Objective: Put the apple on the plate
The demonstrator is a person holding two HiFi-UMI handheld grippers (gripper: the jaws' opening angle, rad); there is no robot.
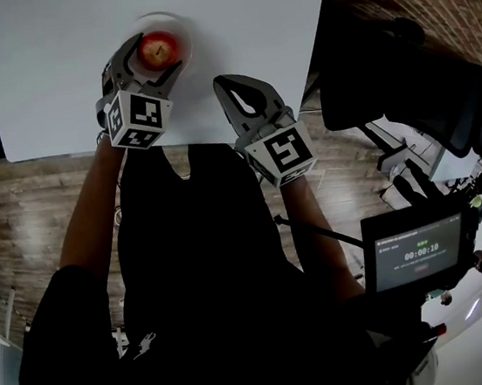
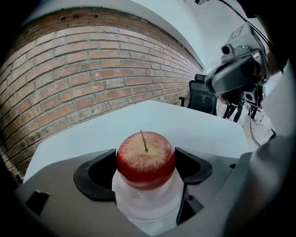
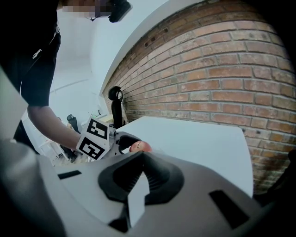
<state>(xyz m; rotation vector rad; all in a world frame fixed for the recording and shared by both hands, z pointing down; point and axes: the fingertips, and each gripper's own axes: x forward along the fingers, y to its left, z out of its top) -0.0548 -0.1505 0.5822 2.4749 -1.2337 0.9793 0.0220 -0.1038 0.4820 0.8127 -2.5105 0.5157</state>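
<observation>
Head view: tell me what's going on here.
A person works two hand-held grippers over a white table. The left tongs are closed on a red apple with a thin stem, holding it right over a round translucent plate. Whether it already rests on the plate cannot be told. The right tongs are shut and empty, hanging apart near the table's near edge.

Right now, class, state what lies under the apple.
Under the apple lies a see-through plate on the white table. The left tongs grip the apple's sides. The apple covers the plate's middle, so whether they touch cannot be seen.
</observation>
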